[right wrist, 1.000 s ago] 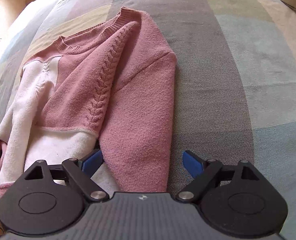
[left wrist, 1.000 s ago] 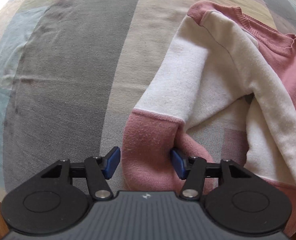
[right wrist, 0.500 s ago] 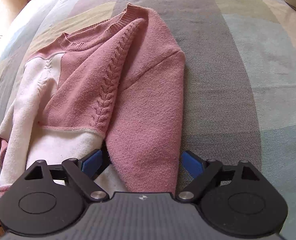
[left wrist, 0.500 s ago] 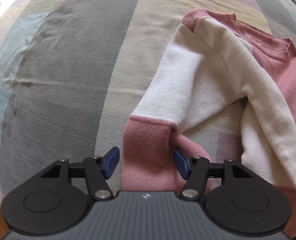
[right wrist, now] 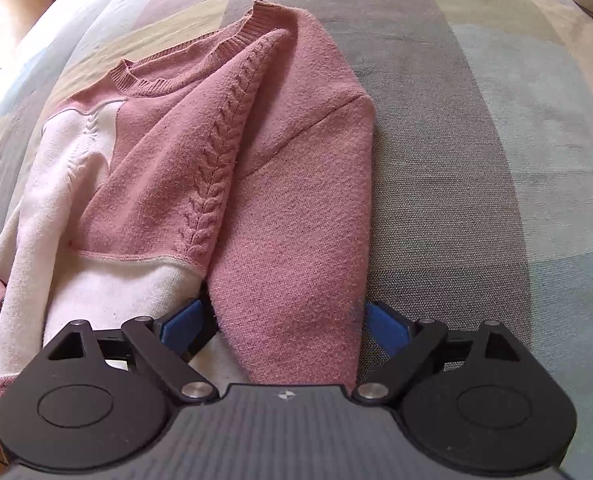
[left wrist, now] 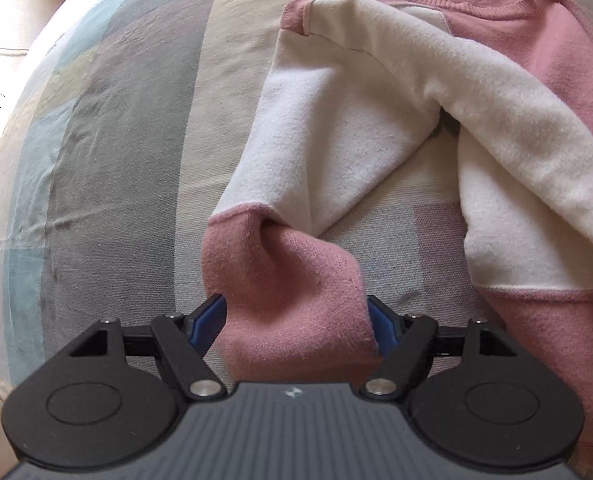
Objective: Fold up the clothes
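A pink and white knit sweater [left wrist: 376,128] lies on the bed. Its white left sleeve runs down to a pink cuff [left wrist: 292,288], which is twisted at the seam. My left gripper [left wrist: 295,322] points down over that cuff. Its jaws are opening, with the cuff lying loose between the blue pads [left wrist: 210,318]. In the right wrist view the sweater [right wrist: 168,168] shows its cable-knit front, with the pink right sleeve [right wrist: 296,240] folded alongside the body. My right gripper [right wrist: 284,326] stands wide open astride the lower end of that sleeve.
A bedspread [left wrist: 116,160] of grey, pale blue and beige blocks covers the bed, with bare cloth [right wrist: 476,160] to the right of the sweater. The bed's edge curves away at the left [left wrist: 0,240] in the left wrist view.
The left gripper's jaws have spread wider around the pink cuff, and its view has swung so more of the collar and body shows. The right gripper has stayed put.
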A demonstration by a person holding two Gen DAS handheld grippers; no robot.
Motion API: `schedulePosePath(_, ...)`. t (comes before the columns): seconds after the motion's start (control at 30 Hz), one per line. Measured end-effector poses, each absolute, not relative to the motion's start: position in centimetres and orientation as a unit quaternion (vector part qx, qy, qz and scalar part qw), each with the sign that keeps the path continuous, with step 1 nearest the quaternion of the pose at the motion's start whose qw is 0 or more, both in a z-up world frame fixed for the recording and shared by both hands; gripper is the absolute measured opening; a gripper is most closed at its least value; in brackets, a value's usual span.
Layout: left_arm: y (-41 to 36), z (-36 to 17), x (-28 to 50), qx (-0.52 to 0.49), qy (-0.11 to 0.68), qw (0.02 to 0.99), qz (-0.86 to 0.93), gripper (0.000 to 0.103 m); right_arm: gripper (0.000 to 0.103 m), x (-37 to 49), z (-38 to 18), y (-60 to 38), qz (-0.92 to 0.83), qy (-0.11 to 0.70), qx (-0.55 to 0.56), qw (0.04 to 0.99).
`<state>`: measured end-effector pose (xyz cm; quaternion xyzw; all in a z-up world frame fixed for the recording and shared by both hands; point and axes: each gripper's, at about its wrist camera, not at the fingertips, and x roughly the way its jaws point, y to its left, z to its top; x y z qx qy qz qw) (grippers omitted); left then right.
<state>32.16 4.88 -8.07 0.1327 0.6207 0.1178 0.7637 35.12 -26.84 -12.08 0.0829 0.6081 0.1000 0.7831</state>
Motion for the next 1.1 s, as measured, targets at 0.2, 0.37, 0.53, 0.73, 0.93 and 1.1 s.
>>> schedulePosePath(0.2,7.9,-8.2,31.4,0.165,0.611,0.751,0.189,0.077,0.094,34.9,-12.2,-27.0,0.101,0.608,0.074,0.784)
schedulePosePath(0.37,10.4,-7.8,31.9,0.201,0.591,0.744,0.239,0.077,0.094,34.8,-12.3,-27.2,0.096,0.610,0.083,0.782)
schedulePosePath(0.53,14.7,-6.9,32.9,0.208,0.562,0.744,0.296,0.077,0.094,34.8,-12.0,-26.8,0.103,0.606,0.069,0.785)
schedulePosePath(0.73,20.4,-5.7,33.7,0.184,0.527,0.741,0.373,0.074,0.095,34.9,-12.0,-27.1,0.096,0.607,0.072,0.786)
schedulePosePath(0.93,25.0,-3.4,34.9,0.169,0.484,0.748,0.420,0.074,0.095,35.1,-11.8,-27.3,0.095,0.606,0.063,0.787)
schedulePosePath(1.1,27.1,-1.5,36.8,0.186,0.452,0.757,0.433,0.074,0.095,35.4,-12.0,-27.3,0.091,0.606,0.060,0.788)
